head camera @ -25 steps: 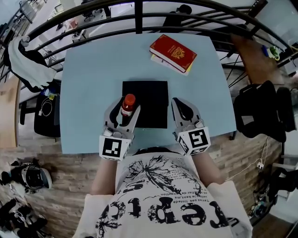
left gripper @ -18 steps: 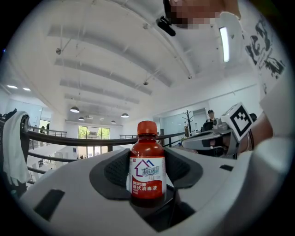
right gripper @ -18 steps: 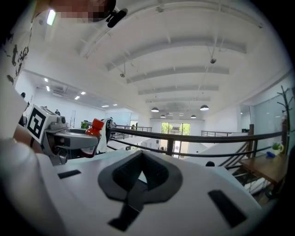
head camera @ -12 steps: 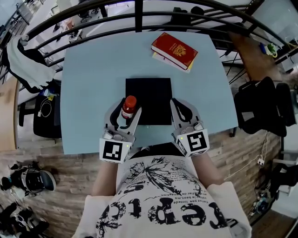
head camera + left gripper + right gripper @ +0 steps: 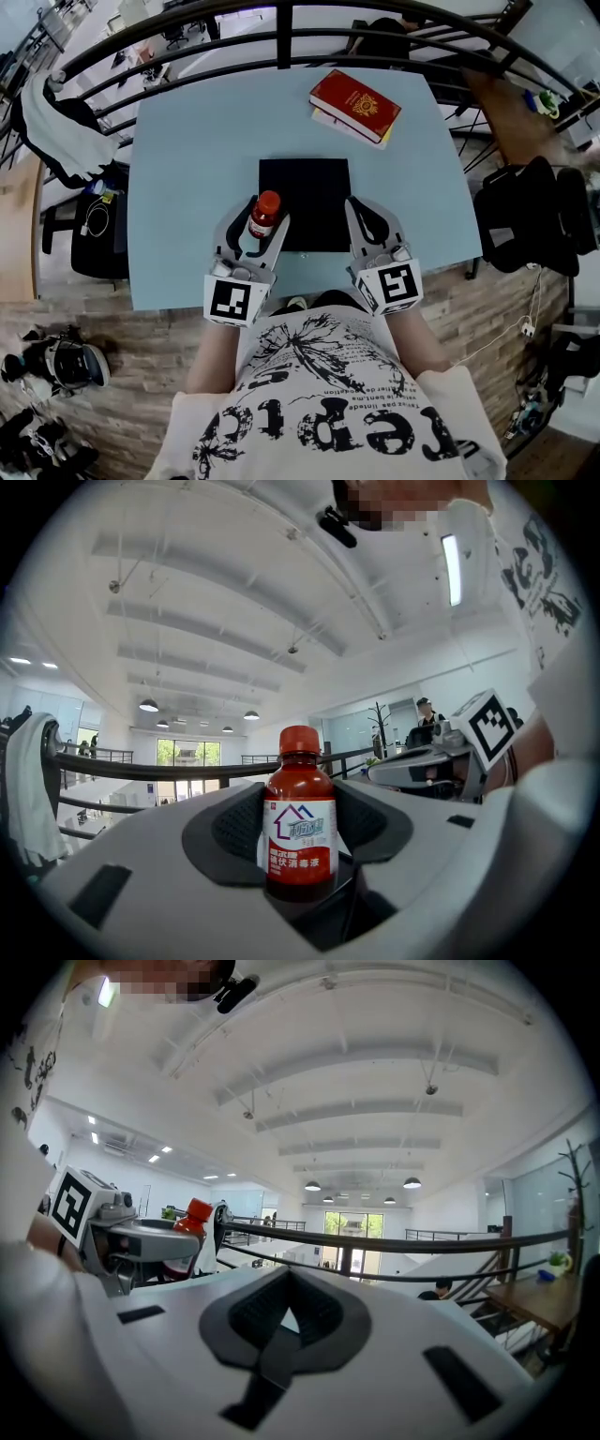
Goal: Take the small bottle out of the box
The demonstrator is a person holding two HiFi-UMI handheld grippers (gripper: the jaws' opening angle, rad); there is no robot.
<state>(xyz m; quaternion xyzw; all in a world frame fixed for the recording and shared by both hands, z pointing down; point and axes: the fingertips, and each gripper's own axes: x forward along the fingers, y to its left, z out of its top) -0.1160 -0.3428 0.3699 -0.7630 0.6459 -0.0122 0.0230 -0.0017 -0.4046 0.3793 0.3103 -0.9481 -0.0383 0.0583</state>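
Observation:
A small brown bottle (image 5: 265, 214) with a red cap and a red-and-white label is clamped between the jaws of my left gripper (image 5: 253, 231), over the near left corner of the flat black box (image 5: 306, 192). In the left gripper view the bottle (image 5: 300, 822) stands upright between the dark pads, and the left gripper (image 5: 298, 829) is shut on it. My right gripper (image 5: 367, 217) is at the box's near right edge. The right gripper view shows the right gripper (image 5: 286, 1312) with its pads pressed together and nothing between them. The bottle (image 5: 192, 1223) shows at that view's left.
The pale blue table (image 5: 187, 141) carries a red book (image 5: 354, 103) stacked on a lighter one at the far right. A black railing (image 5: 281, 28) runs behind the table. A white cloth (image 5: 42, 122) hangs at the left, and dark chairs (image 5: 530, 220) stand at the right.
The left gripper keeps hold of the bottle at the box's near left corner. Both grippers stay almost in place; the head view has shifted slightly.

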